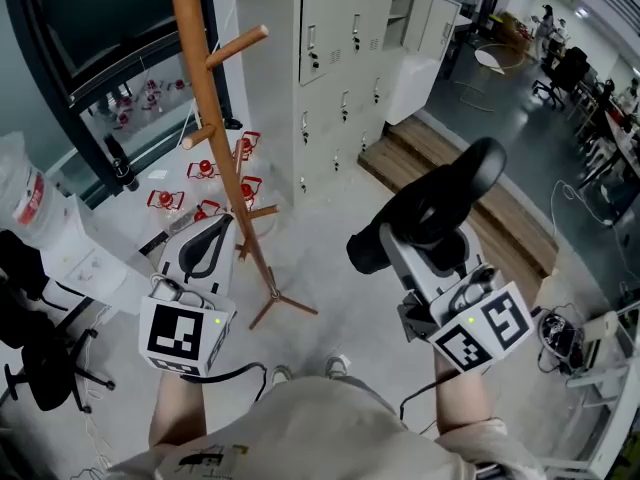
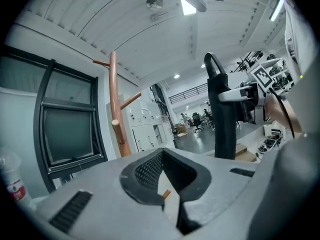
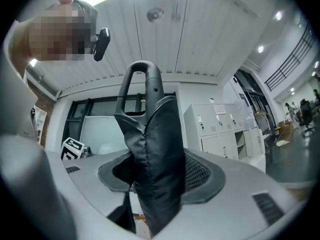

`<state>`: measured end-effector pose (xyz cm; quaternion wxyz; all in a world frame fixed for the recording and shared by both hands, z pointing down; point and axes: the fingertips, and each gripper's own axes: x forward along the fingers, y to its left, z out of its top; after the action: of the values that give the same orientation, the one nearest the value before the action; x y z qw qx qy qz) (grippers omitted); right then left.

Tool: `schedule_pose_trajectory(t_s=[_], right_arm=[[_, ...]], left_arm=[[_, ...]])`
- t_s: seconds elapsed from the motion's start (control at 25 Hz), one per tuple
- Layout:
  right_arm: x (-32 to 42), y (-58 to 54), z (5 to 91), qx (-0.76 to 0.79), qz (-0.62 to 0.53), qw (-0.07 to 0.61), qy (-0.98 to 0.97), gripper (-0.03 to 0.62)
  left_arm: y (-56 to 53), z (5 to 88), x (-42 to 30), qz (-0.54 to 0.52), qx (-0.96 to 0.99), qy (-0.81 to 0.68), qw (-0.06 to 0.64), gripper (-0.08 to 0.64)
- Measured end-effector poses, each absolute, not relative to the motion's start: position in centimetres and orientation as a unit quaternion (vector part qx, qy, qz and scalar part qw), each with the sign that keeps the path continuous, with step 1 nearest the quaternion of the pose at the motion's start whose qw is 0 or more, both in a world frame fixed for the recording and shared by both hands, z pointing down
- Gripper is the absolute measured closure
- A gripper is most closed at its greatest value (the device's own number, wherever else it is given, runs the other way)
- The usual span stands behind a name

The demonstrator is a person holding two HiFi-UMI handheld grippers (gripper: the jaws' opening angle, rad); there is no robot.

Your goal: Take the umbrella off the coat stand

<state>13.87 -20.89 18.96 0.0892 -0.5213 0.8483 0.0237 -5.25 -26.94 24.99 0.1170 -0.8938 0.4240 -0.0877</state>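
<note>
Black folded umbrella (image 1: 430, 208), apart from stand (image 1: 212, 108)

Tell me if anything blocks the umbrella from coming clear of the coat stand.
Nothing visible does. The folded black umbrella is clamped in the right gripper and hangs apart from the coat stand. Only bare floor shows between them, and no peg touches it.

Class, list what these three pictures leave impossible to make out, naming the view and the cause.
- Small red objects behind the coat stand: too small to identify, head view.
- Bottle: label unreadable, cut by head view's left edge.
- People in the far hall: too small, head view.
- Umbrella: lower end hidden behind the right gripper in its own view.
</note>
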Motion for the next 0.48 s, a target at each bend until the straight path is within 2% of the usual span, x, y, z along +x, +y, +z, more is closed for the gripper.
schedule_pose_trajectory(t_s=[0.48], right_arm=[[14.5, -18.9, 22.9, -0.538, 0.018, 0.065, 0.840, 0.341]], left_arm=[[-24.7, 29.1, -3.6, -0.117, -0.904, 0.399, 0.094, 0.552]])
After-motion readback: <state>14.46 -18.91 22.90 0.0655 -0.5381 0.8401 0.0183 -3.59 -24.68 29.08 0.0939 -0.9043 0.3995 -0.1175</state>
